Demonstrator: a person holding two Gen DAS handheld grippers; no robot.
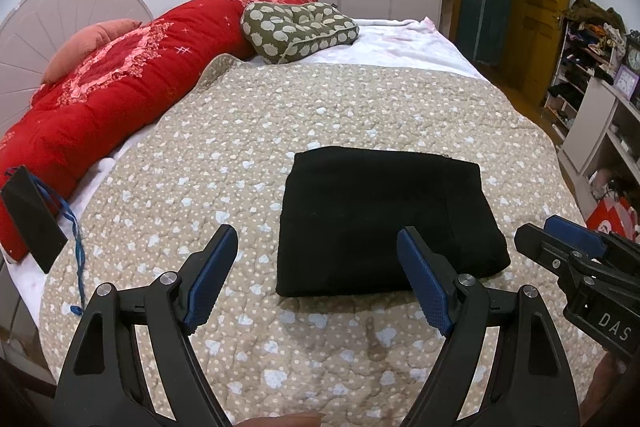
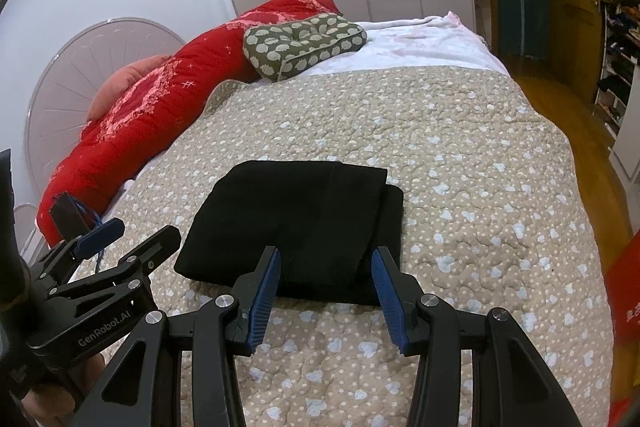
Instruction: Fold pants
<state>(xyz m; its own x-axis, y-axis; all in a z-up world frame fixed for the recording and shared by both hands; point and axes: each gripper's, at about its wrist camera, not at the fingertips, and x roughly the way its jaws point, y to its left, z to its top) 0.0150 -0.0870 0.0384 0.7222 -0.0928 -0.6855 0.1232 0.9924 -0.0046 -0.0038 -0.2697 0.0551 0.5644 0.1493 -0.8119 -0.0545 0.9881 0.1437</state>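
Note:
Black pants (image 1: 384, 219) lie folded into a compact rectangle on the beige quilted bedspread (image 1: 320, 115). In the right wrist view the same folded pants (image 2: 304, 219) show a second layer peeking out at their right side. My left gripper (image 1: 318, 239) is open just short of the bundle's near left corner, with nothing between its blue pads. My right gripper (image 2: 327, 255) is open too, held over the near edge of the pants without pressing on them. Each gripper shows in the other's view: the right gripper (image 1: 540, 231) at the far right, the left gripper (image 2: 144, 229) at the lower left.
A rolled red quilt (image 1: 100, 99), a pink pillow (image 1: 84, 47) and a green patterned cushion (image 1: 300, 31) line the bed's far left side. A black box with a blue cord (image 1: 32, 215) lies at the left edge. Shelves (image 1: 592, 79) and wooden floor (image 2: 568, 107) are to the right.

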